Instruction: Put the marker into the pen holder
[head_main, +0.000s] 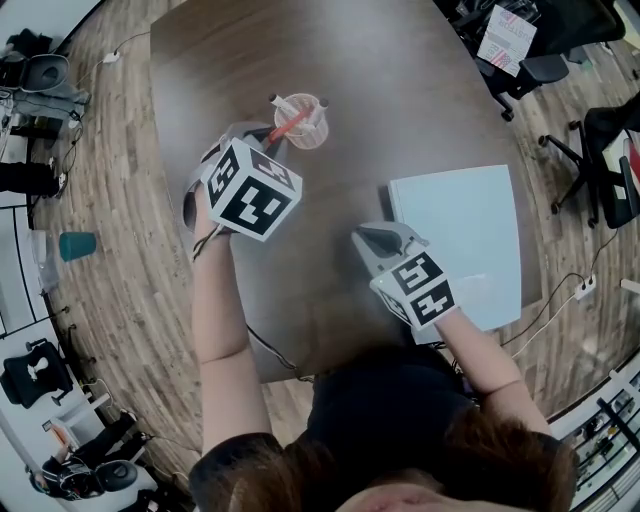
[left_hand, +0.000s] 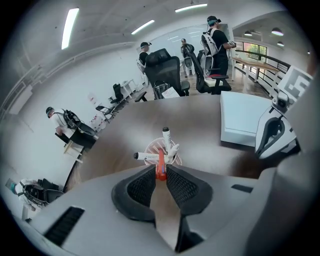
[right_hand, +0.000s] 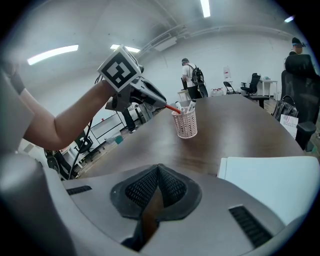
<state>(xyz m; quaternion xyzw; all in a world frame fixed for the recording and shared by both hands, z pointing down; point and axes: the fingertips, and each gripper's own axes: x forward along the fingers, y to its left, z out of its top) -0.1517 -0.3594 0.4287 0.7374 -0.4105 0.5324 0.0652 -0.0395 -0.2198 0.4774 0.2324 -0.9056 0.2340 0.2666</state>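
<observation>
A pink mesh pen holder stands on the dark table toward its far side, with white markers sticking out of it. My left gripper is shut on a red marker, pinched at its fingertips. The marker slants toward the holder, and its far end is at the holder's rim. In the left gripper view the red marker sits between the pads just before the pen holder. From the right gripper view the pen holder shows with the red marker above its mouth. My right gripper rests shut and empty near the table's middle.
A pale blue board lies flat on the table's right side, beside my right gripper. Office chairs stand off the table's right edge. A cable hangs over the near edge. People stand far back in the room.
</observation>
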